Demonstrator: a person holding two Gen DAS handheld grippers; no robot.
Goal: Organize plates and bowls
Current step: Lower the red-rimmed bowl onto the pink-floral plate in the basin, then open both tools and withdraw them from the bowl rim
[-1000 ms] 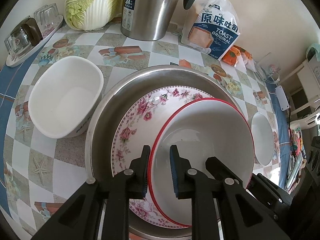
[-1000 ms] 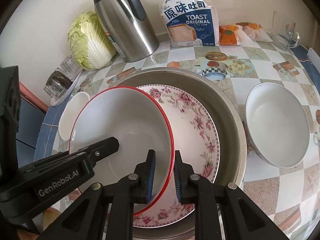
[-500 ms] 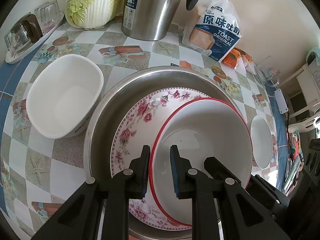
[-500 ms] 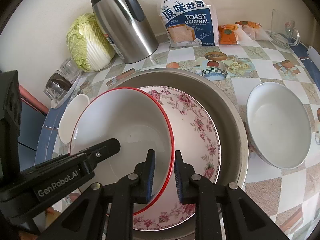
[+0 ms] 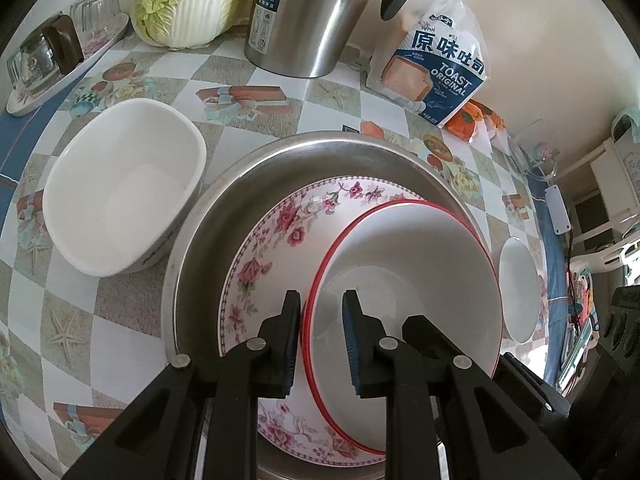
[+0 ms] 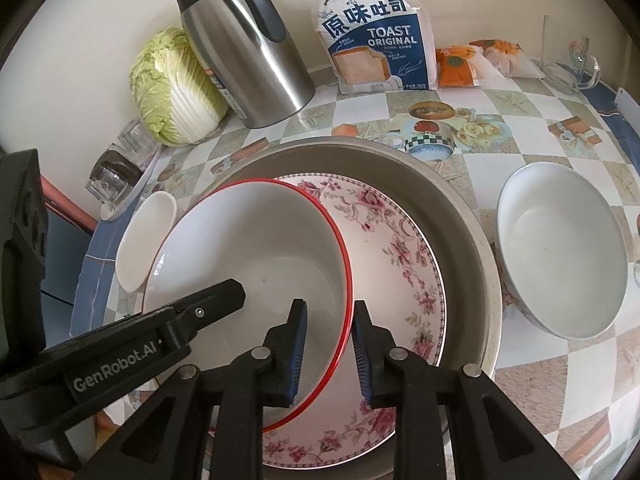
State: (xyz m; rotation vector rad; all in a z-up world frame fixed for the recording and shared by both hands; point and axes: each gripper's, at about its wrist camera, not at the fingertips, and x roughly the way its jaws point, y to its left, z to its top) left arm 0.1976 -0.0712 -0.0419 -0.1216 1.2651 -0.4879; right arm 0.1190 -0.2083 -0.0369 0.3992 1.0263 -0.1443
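You are straddling opposite rims of the red-rimmed bowl (image 5: pixel 404 276) with both grippers, left gripper (image 5: pixel 321 340) and right gripper (image 6: pixel 329 350), jaws slightly parted and not clamping, likely to settle it on the floral plate (image 6: pixel 400 248).

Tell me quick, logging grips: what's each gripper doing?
Left gripper: open, straddling the red-rimmed bowl's rim, not clamped.
Right gripper: open, straddling the same bowl's rim.
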